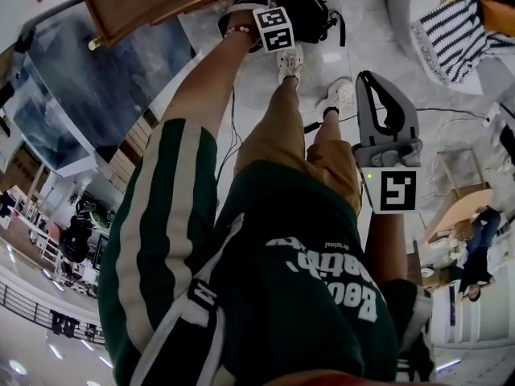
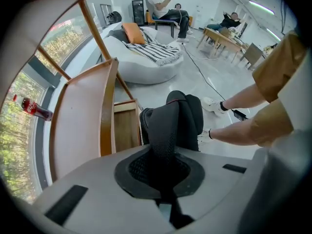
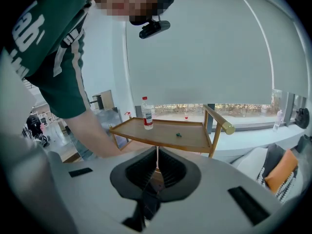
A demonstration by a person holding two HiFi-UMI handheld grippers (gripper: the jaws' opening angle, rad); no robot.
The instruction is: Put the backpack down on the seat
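Clamping down on a black mesh strap (image 2: 163, 130), the left gripper (image 2: 161, 152) is pinching it tight between closed jaws, and the strap is running straight out from the fingers into the top of the backpack (image 2: 183, 113). The bag is hanging or standing lengthwise away from those jaws, its long axis pointing down toward the floor (image 2: 214, 82). Its lower end is sitting just beside the person's white shoe (image 2: 212, 105). Whether its base is bearing on the floor or is just clear of it, I cannot tell from here. A wooden table (image 2: 78, 126) is standing close alongside the bag, on the side away from the shoe.

The right gripper (image 3: 157, 155) is doing nothing: its jaws are drawn together on empty air, and it is being held up near the person's hip, well apart from the bag, so the left hand is plainly the nearer one and the one carrying the job.

The seat (image 2: 146, 69), as I take it, is the low white lounger with the striped blanket (image 2: 156, 50) and orange cushion (image 2: 134, 33). It is lying beyond the backpack, farther along roughly the same line the left jaws are pointing. The coming move looks like a lift and a carry forward past the table.
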